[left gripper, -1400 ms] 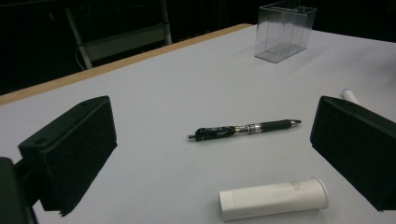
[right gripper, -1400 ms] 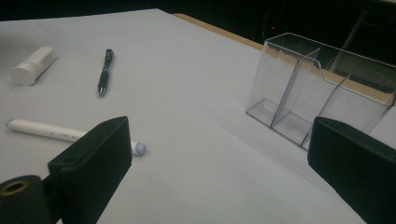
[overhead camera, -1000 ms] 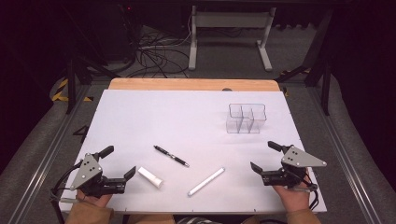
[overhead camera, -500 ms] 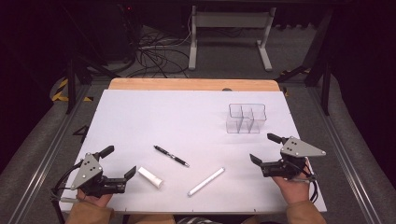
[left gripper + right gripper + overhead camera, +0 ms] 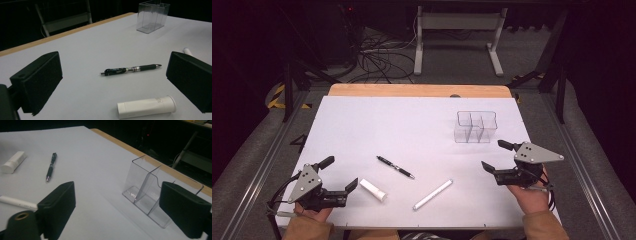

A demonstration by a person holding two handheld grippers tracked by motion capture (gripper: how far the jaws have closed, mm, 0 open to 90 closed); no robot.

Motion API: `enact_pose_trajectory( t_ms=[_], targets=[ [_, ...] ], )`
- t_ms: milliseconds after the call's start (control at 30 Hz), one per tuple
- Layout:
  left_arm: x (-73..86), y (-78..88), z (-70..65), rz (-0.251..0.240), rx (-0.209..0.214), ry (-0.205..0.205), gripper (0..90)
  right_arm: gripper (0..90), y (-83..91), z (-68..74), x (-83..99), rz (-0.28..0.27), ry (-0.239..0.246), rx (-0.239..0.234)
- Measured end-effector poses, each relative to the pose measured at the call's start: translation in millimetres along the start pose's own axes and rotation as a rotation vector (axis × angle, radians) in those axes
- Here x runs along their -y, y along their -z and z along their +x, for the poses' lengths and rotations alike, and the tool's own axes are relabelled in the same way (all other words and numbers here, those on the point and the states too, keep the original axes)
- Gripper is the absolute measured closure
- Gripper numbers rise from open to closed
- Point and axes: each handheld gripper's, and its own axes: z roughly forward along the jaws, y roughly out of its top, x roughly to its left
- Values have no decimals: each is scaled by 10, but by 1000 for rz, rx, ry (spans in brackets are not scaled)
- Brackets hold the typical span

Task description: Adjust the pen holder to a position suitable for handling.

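A black pen [image 5: 395, 167] lies slanted near the middle of the white table top. A short white tube [image 5: 373, 189] and a long white marker [image 5: 432, 194] lie nearer the front edge. A clear divided organizer [image 5: 476, 126] stands at the back right. My left gripper [image 5: 339, 172] is open at the front left; the tube [image 5: 146, 107] and pen [image 5: 130, 69] lie just ahead of it. My right gripper [image 5: 494, 155] is open at the front right, off the table and facing the organizer [image 5: 152, 200]. Its jaws have just been closing a little with nothing between them.
The white sheet [image 5: 412, 130] covers a wooden table whose far edge [image 5: 417, 90] shows as a tan strip. Cables and a metal stand leg [image 5: 418, 45] lie on the dark floor beyond. Rails run along both sides of the table.
My right gripper has lifted and shifted away from the front edge toward the organizer. The left gripper and the objects on the table have not moved.
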Motion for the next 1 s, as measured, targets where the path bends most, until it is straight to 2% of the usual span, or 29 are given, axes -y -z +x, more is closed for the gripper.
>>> enact_pose_trajectory(
  t_ms=[100, 200, 500, 1000],
  targets=[
    [0, 3, 2, -2, -3, -1, 12, 193, 0, -46, -90, 44, 16, -31],
    [0, 7, 8, -1, -3, -2, 12, 192, -8, -100, -158, 74, 32, -27],
    [3, 9, 11, -12, 1, 9, 10, 177, -79, -223, -312, 95, 66, -21],
    [5, 6, 22, -1, -5, 6, 10, 172, -279, -379, -450, 120, 74, -13]
  ],
)
